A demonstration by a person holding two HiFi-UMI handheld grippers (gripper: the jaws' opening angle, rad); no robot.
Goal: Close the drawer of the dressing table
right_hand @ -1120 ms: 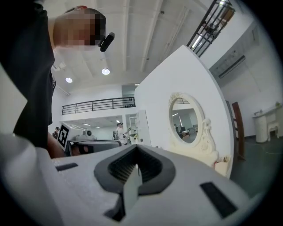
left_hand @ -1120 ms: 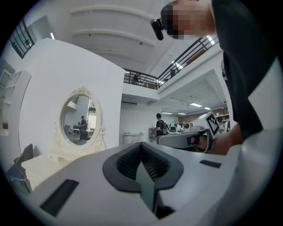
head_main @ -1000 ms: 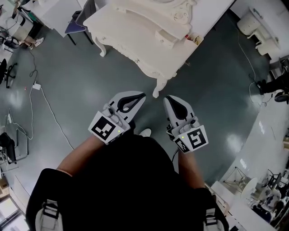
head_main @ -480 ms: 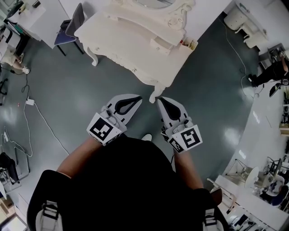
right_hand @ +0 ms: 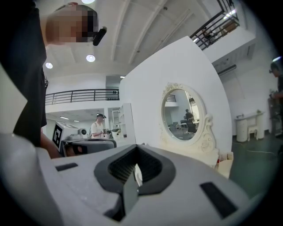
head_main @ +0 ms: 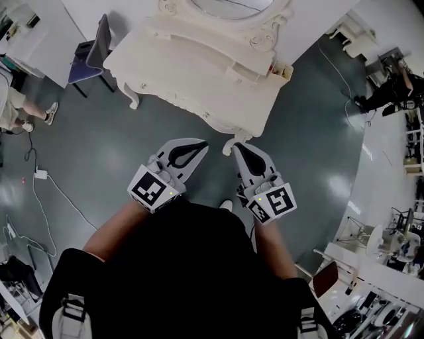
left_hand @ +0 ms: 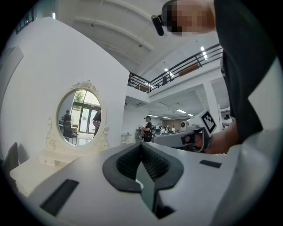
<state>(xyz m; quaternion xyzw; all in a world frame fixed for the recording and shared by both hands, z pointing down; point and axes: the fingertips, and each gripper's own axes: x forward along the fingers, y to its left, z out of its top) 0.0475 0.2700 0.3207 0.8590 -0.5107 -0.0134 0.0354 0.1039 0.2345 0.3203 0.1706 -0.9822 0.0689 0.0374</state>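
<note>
Far left of the table (head_main: 185, 73), someone's legs (head_main: 20, 109) stand on the glossy grey-green floor (head_main: 112, 152), and a white cable (head_main: 59, 192) trails across it. A dark chair (head_main: 96, 43) sits just beside the table's left end. The table is white and carved, backed against a white wall (left_hand: 66, 57), with an oval mirror (head_main: 228, 5) at its rear. Its small drawer (head_main: 246, 69), on the top toward the right end, juts out open. My left claw (head_main: 202, 144) hangs just short of the table's right front leg, jaws pressed together with nothing in them. My right claw (head_main: 236, 148) is just beside it, nearest that leg, likewise closed tight and empty. A small box (head_main: 285, 69) stands at the table's right end. Further right, white furniture (head_main: 351, 30) crowds the room's edge.
</note>
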